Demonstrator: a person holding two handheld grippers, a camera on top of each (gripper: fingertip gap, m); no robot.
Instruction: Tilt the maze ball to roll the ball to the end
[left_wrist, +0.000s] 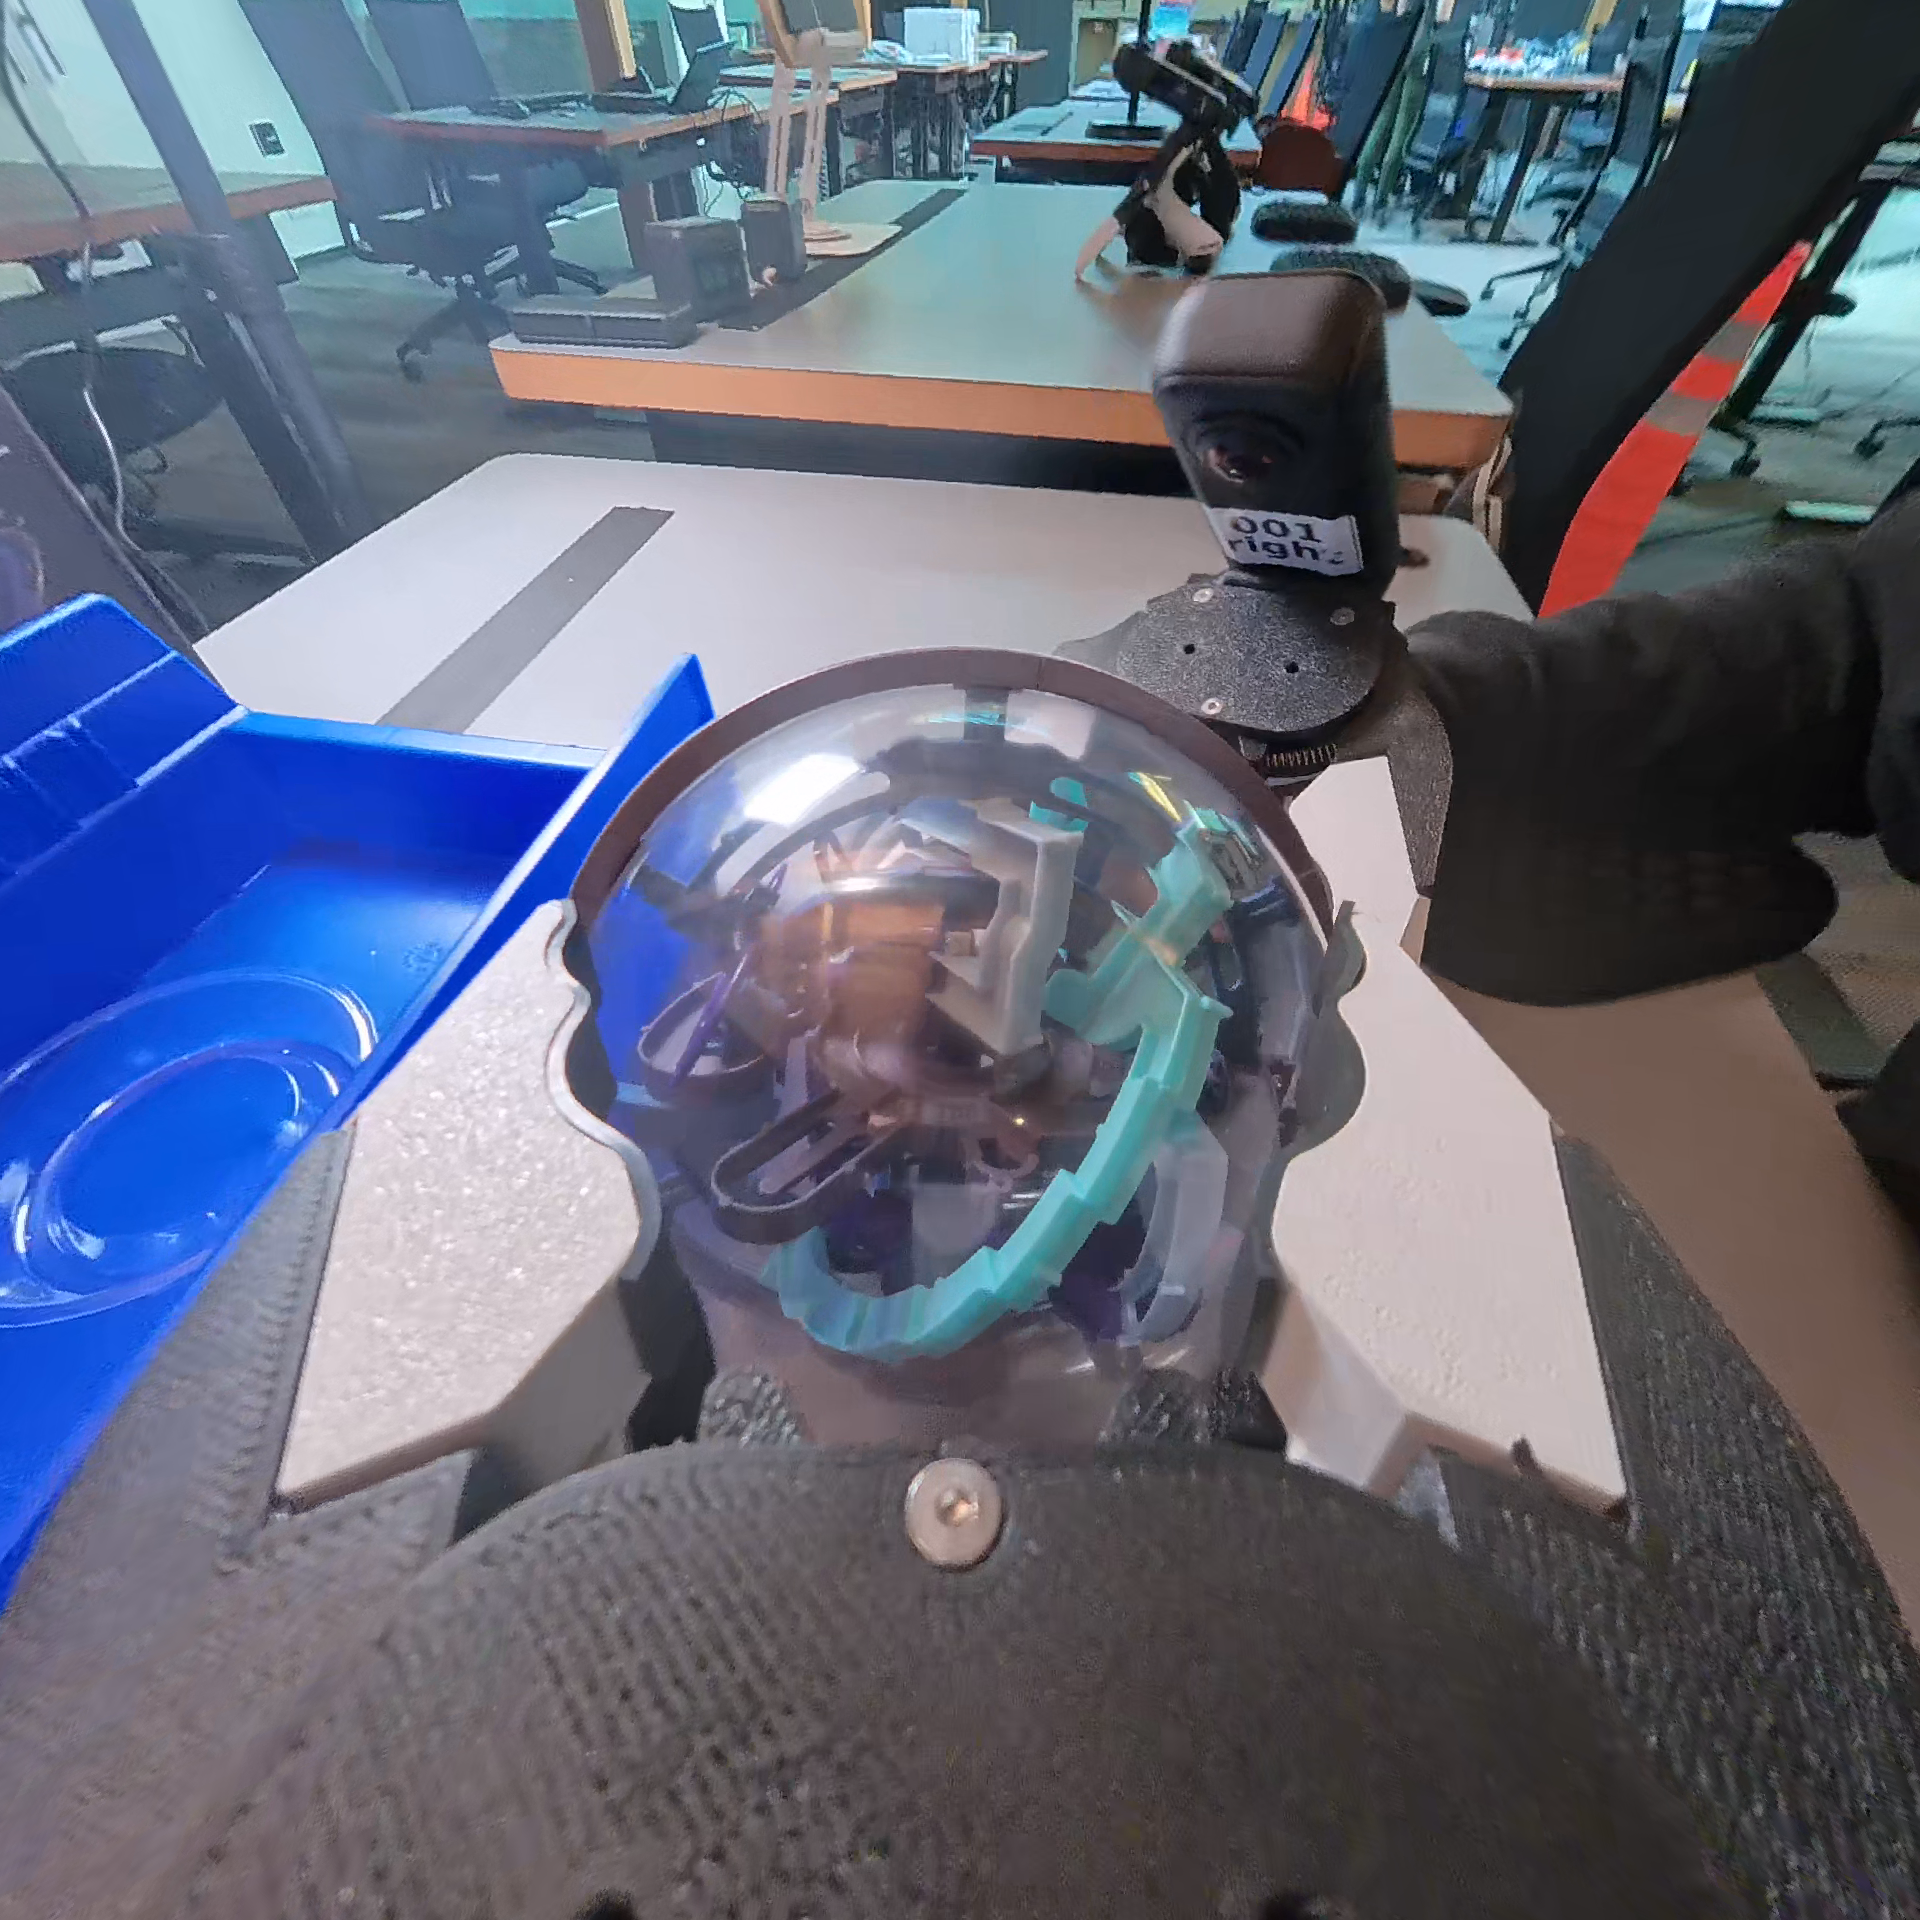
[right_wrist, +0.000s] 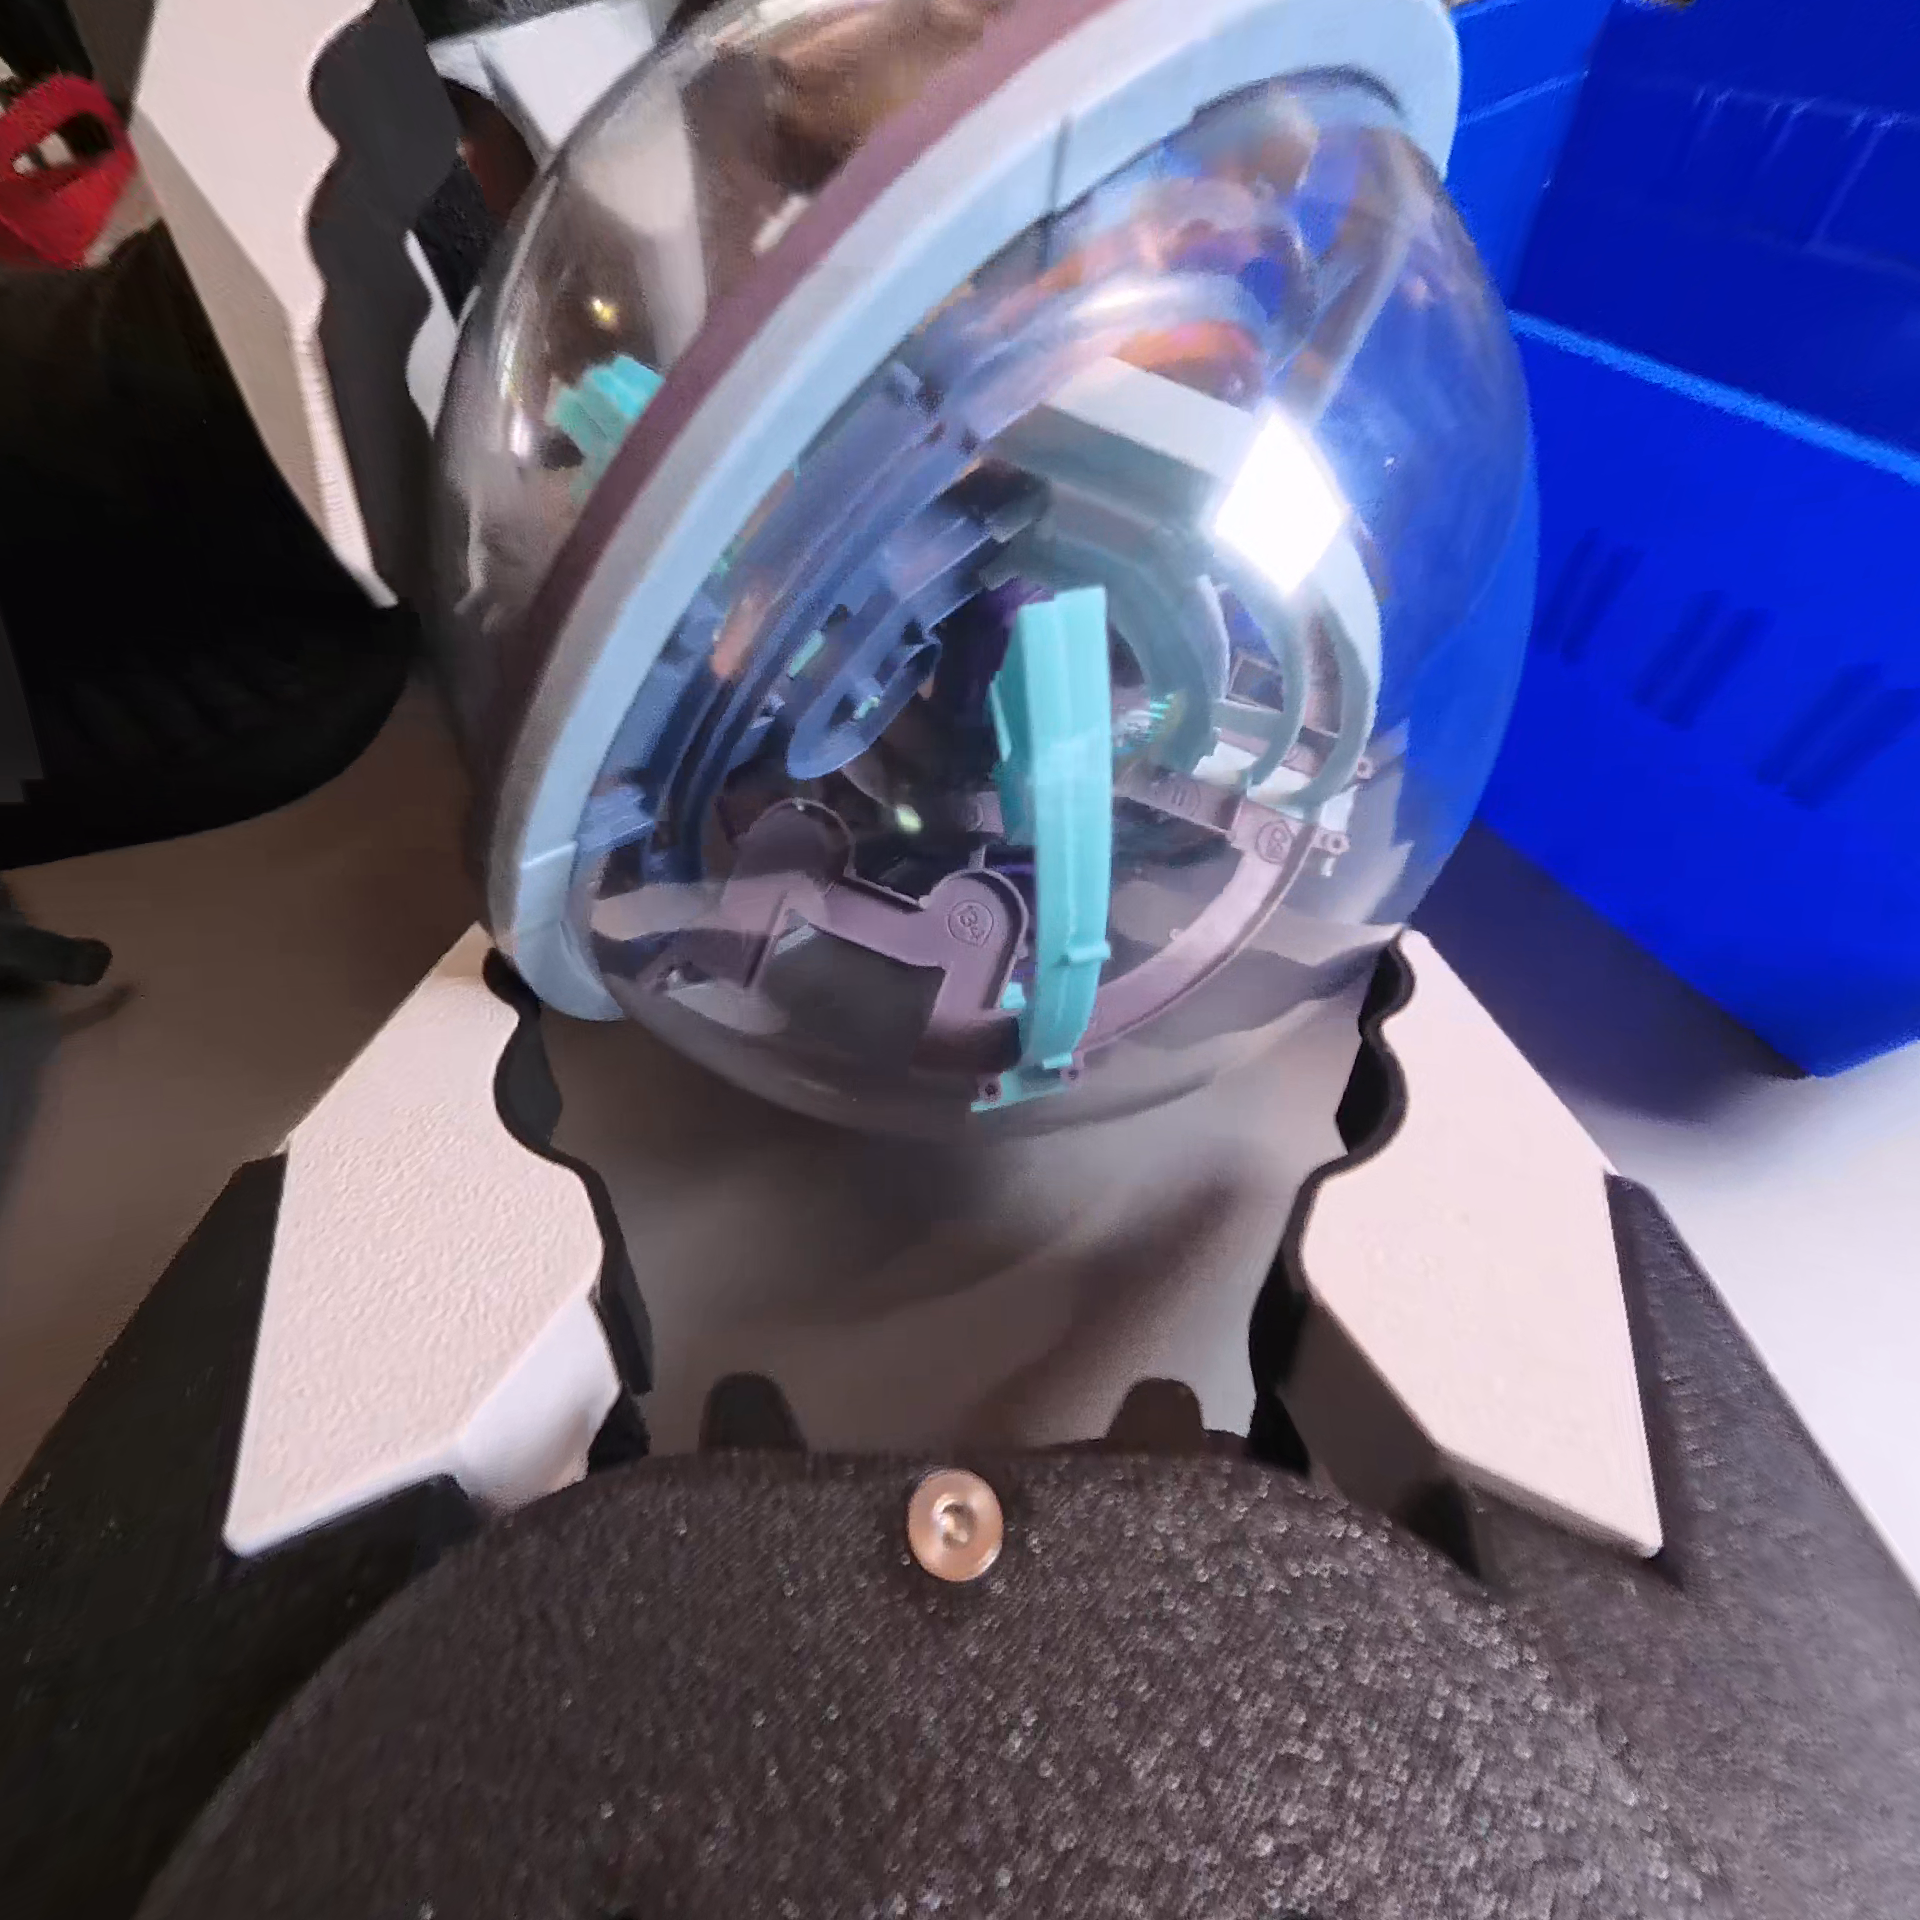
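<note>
The maze ball (left_wrist: 956, 1018) is a clear sphere with teal, grey and purple tracks inside and a dark band around it. My left gripper (left_wrist: 956, 935) is shut on it, a white finger (left_wrist: 468, 1195) on each side. My right gripper (right_wrist: 945, 1023) grips the same ball (right_wrist: 987, 623) from the opposite side, and its camera (left_wrist: 1278, 416) and a black-gloved hand (left_wrist: 1662, 810) show behind the ball. The ball is held tilted above the white table (left_wrist: 831, 582). I cannot pick out the small rolling ball for sure.
A blue plastic bin (left_wrist: 208, 935) stands close to the left of the ball, with a clear round dish (left_wrist: 156, 1143) in it; it shows on the right in the right wrist view (right_wrist: 1714, 520). Desks and office chairs stand beyond the table.
</note>
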